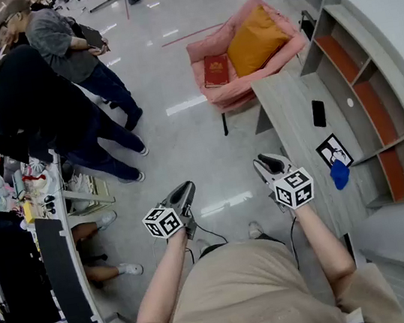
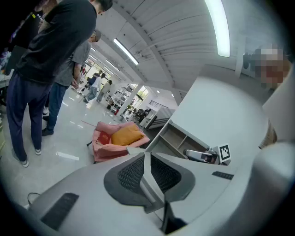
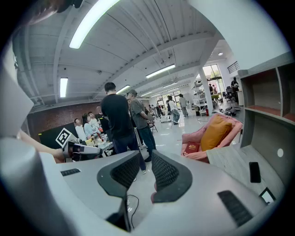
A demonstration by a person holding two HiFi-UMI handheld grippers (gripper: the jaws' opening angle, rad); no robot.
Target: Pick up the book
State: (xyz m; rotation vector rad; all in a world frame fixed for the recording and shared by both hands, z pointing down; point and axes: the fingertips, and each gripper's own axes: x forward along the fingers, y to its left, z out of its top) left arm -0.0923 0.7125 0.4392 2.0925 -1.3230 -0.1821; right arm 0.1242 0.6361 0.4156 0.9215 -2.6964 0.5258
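Note:
A red book point(image 1: 216, 70) lies on the seat of a pink armchair point(image 1: 231, 95), beside an orange cushion point(image 1: 258, 38), far ahead of both grippers. The book also shows small in the left gripper view point(image 2: 104, 138) and in the right gripper view point(image 3: 191, 148). My left gripper point(image 1: 185, 190) hangs over the floor, its jaws pressed together with nothing between them point(image 2: 146, 159). My right gripper point(image 1: 266, 160) is held near the corner of the desk. Its jaws stand slightly apart and hold nothing point(image 3: 146, 156).
A grey desk point(image 1: 294, 116) runs along the right, with a black phone point(image 1: 318, 112), a picture card point(image 1: 332, 150) and a blue cloth point(image 1: 340, 173) on it. Behind it stands a shelf unit point(image 1: 373, 92). Several people point(image 1: 33, 100) stand at the left by a cluttered table point(image 1: 44, 193).

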